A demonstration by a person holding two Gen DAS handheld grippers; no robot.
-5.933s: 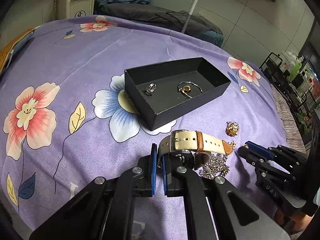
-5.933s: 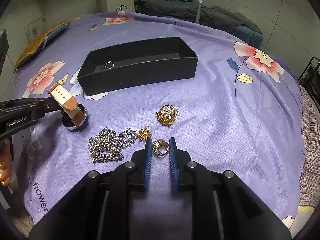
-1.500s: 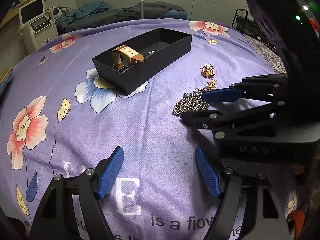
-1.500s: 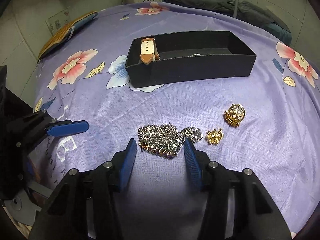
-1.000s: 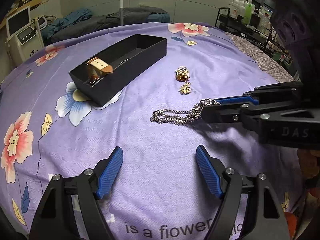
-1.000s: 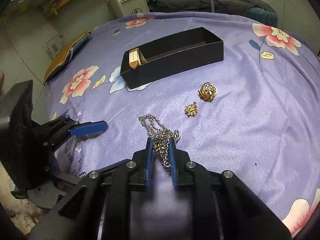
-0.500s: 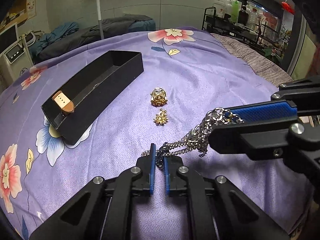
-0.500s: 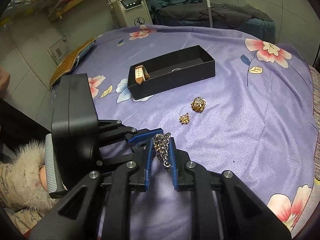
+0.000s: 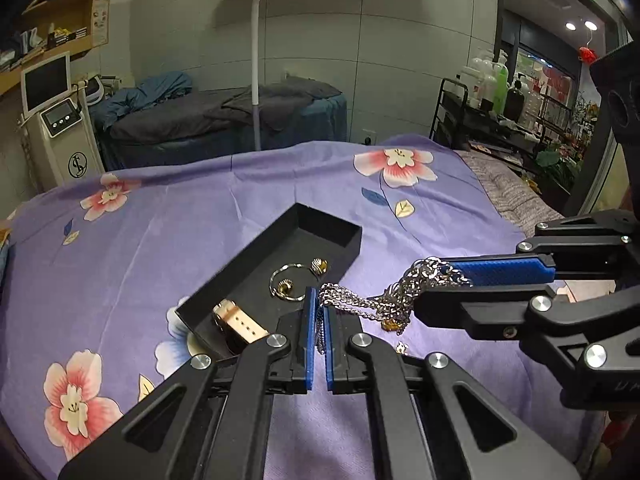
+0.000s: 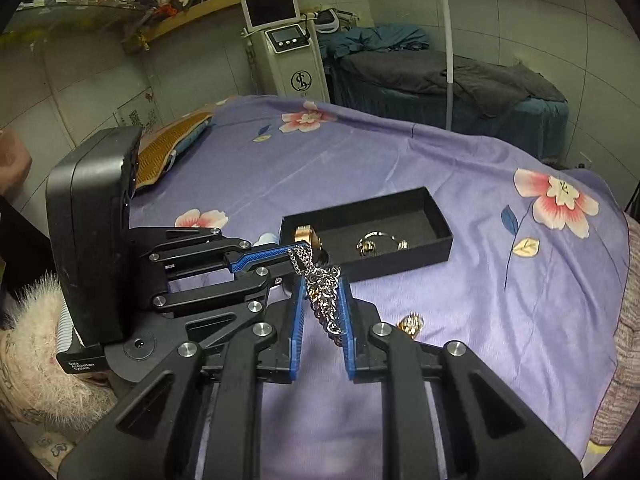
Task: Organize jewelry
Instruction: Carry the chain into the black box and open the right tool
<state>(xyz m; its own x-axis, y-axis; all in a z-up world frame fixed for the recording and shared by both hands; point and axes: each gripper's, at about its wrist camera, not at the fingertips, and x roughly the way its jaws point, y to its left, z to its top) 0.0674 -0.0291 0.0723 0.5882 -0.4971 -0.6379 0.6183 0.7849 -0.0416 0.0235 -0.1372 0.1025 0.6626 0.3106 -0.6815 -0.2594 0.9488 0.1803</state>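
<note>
A silver chain necklace (image 9: 360, 300) hangs stretched between both grippers above the purple cloth. My left gripper (image 9: 318, 300) is shut on one end of it, just in front of the black box (image 9: 332, 226). My right gripper (image 10: 320, 280) has its jaws parted a little, with the bunched chain (image 10: 322, 296) still lying between the pads. The box (image 10: 436, 220) holds a tan-strap watch (image 9: 236, 320), a bangle (image 9: 286, 280) and a ring (image 9: 319, 265). Gold brooches (image 10: 410, 324) lie on the cloth.
The purple floral cloth (image 9: 160, 232) covers the whole work surface. A white machine with a screen (image 10: 284, 40) and a dark bed (image 10: 440, 76) stand behind. A rack with bottles (image 9: 492, 92) stands at the far right.
Both grippers have lifted the chain off the cloth and carried it toward the box. The right gripper's jaws have opened a little around the chain.
</note>
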